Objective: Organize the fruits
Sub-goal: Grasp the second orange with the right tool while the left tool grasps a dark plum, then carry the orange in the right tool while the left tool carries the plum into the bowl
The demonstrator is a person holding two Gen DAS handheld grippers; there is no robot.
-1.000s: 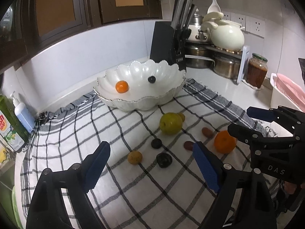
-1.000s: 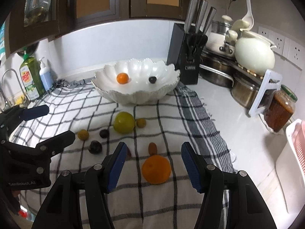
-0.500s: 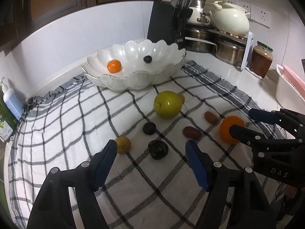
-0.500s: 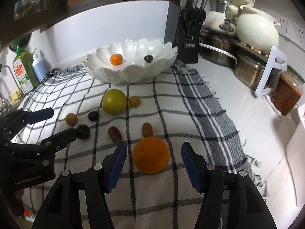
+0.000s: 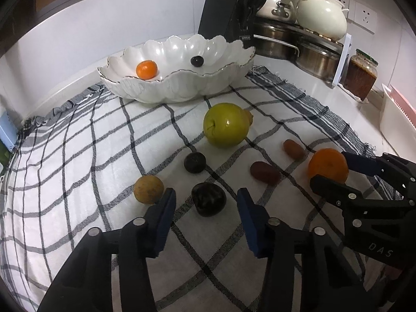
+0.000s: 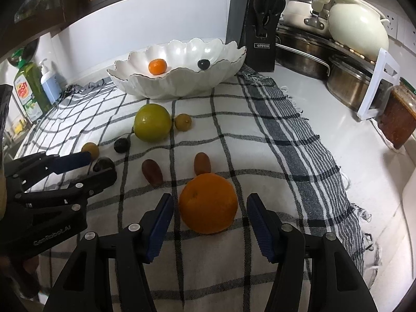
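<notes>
Right gripper (image 6: pixel 208 213) was spread wide with the orange (image 6: pixel 208 204) sitting dead centre between its fingers, low in frame; left gripper (image 5: pixel 205 205) also spread, bracketing a dark fruit (image 5: pixel 208 199).

I see a white scalloped bowl (image 6: pixel 179 83) holding a small mandarin (image 6: pixel 157 66) and a dark grape (image 6: pixel 203 64). On the checked cloth (image 6: pixel 260 140) lie a big orange (image 6: pixel 208 203), a green apple (image 6: pixel 152 122), two brown dates (image 6: pixel 152 172), two small yellow fruits (image 6: pixel 183 122) and two dark plums (image 5: pixel 208 199).
</notes>
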